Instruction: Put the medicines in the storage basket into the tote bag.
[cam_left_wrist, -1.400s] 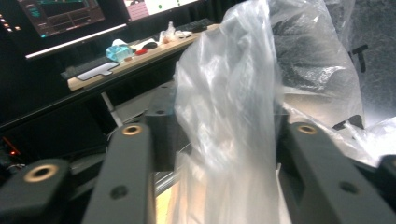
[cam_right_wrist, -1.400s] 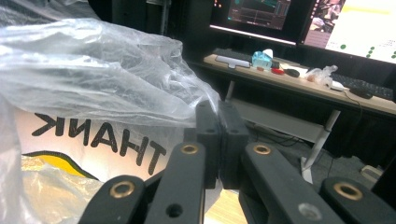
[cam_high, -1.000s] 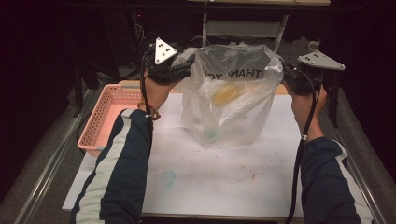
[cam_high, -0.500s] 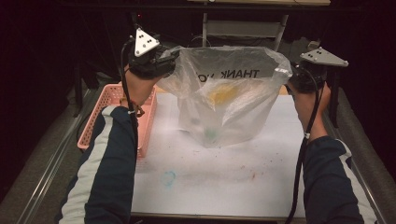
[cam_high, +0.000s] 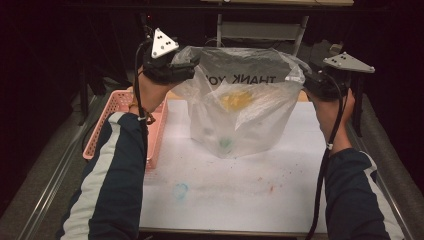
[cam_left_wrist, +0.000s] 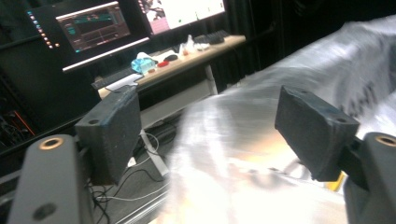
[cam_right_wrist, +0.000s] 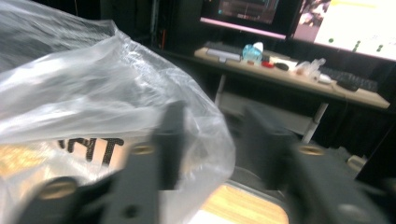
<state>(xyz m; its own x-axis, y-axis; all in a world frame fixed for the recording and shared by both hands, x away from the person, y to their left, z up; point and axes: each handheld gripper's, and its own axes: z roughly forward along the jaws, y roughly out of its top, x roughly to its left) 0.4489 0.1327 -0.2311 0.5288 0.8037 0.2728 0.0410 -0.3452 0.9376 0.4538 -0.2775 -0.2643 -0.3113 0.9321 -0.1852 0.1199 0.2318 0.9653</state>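
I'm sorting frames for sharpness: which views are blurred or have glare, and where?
High view: evenly lit table against dark surroundings, plastic bag fairly crisp. Left gripper view: jaws sharp, but the plastic bag between them is smeared and glares white. Right gripper view: the right gripper itself is motion-blurred, the bag's film softly blurred, the monitor behind overexposed.

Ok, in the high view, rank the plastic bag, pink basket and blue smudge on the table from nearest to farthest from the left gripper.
1. Plastic bag, right beside the left gripper.
2. Pink basket, below it at the table's left.
3. Blue smudge, near the front edge.
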